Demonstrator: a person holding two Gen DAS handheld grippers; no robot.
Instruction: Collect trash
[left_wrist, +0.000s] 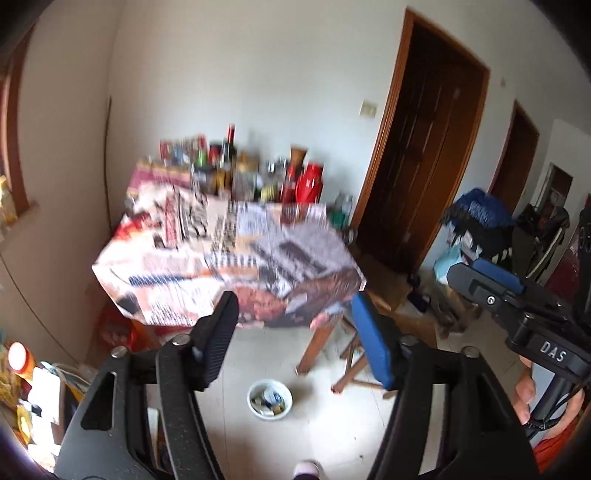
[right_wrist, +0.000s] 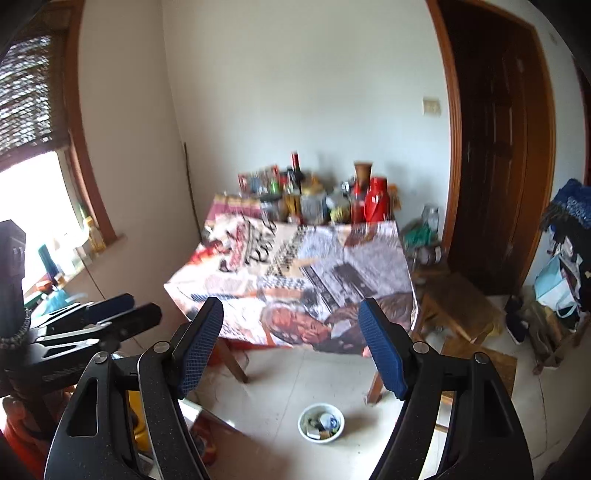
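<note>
Broadly, the room is dominated by the counter (right_wrist: 295, 280), a square one draped in a printed cloth, with a crowd of bottles and jars (right_wrist: 317, 199) along its far edge by the wall and a dark wooden door (right_wrist: 495, 155) to the right. On the tiled floor (right_wrist: 280, 391) in front of the counter, well below both cameras, sits a small white bowl (right_wrist: 321, 422) holding what looks like the collected trash: a loose heap of scraps and wrappers, too small and blurred to tell apart. Such pieces should be light, soft and easily crushed, so a gentle pinch on any raised edge would likely do; the bowl itself looks hard and possibly breakable, and its rim is the natural place to take hold. The left tongs (left_wrist: 295, 332) stand partly open with nothing between the fingers, and the floor and the counter's front edge show through the gap. The right tongs (right_wrist: 291, 347) stand somewhat wider, equally empty and touching nothing. Each pair also shows at the edge of the other's view, held up in the air, with the person's fingers (left_wrist: 524, 391) wrapped round the right handle.
</note>
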